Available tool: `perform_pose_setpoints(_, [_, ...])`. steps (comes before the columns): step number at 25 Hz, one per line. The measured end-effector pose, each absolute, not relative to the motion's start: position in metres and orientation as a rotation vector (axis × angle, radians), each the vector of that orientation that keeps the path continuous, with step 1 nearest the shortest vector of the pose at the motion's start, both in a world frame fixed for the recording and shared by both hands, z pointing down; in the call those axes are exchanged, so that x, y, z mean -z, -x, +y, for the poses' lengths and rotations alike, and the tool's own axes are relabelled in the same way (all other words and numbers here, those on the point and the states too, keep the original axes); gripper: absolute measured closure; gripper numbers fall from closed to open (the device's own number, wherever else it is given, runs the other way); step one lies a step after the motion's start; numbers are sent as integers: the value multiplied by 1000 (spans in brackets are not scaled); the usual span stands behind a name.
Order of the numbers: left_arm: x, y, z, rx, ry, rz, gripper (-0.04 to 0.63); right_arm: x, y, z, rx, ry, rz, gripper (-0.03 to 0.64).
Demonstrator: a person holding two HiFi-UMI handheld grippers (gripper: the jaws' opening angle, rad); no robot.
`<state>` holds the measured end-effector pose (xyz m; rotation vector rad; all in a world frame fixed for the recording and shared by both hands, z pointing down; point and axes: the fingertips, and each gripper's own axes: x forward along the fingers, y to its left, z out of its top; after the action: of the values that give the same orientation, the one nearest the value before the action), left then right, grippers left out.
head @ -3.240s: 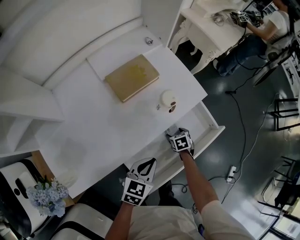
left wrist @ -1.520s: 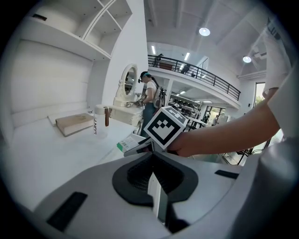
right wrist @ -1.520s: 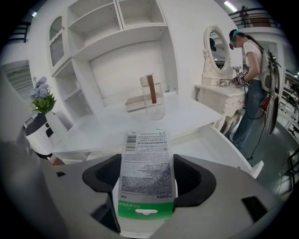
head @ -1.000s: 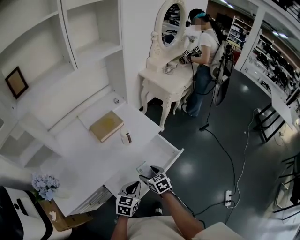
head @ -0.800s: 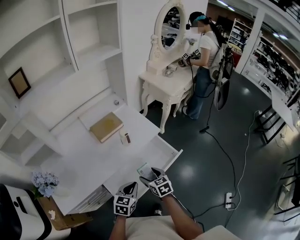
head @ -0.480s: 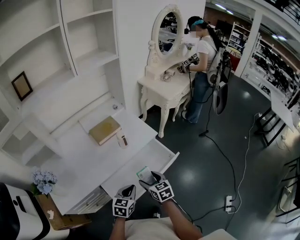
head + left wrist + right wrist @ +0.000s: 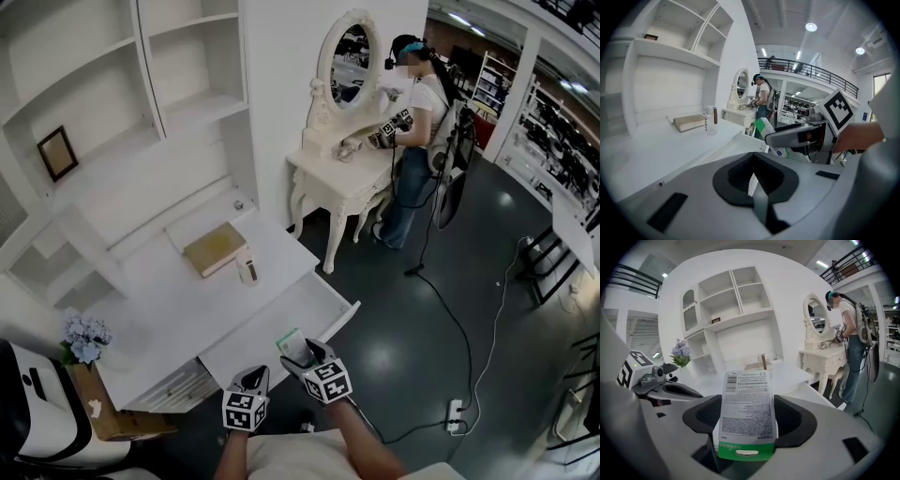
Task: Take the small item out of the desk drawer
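Now the right gripper (image 7: pixel 749 420) pinches the packet (image 7: pixel 747 404) lengthwise, green hang-tab end rearward; left gripper (image 7: pixel 752 178) closed.

Three seconds back the right gripper (image 7: pixel 302 353) was down inside the open drawer (image 7: pixel 272 323). Now it has come up out past the drawer's front edge, a green-and-white packet (image 7: pixel 289 341) pinched between its jaws. The left gripper (image 7: pixel 251 378) has drawn in just beside it, closer to the person's body.
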<state>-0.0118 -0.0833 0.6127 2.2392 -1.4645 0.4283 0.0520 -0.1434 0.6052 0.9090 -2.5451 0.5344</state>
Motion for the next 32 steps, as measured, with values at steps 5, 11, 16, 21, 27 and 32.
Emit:
perform_pose_setpoints(5, [-613, 14, -76, -408, -2215, -1516, 578, -607, -55, -140, -525, -893, -2566, 256])
perform_pose_setpoints(11, [-613, 12, -79, -397, -2216, -1535, 578, -607, -56, -139, -510, -874, -2579, 256])
perform_pose_setpoints(16, [-613, 10, -79, -408, -2229, -1534, 578, -609, -52, -137, -504, -861, -2584, 256])
perform_pose_setpoints(21, [-611, 8, -81, -410, -2233, -1535, 578, -607, -52, -139, -502, -868, -2592, 256])
perform_pose_setpoints(27, [-611, 7, -85, -407, -2243, -1526, 578, -606, -51, -141, -502, -875, -2606, 256])
perform_pose_setpoints(32, [-611, 6, -85, -400, -2239, -1525, 578, -611, -53, -140, -509, -871, -2596, 256])
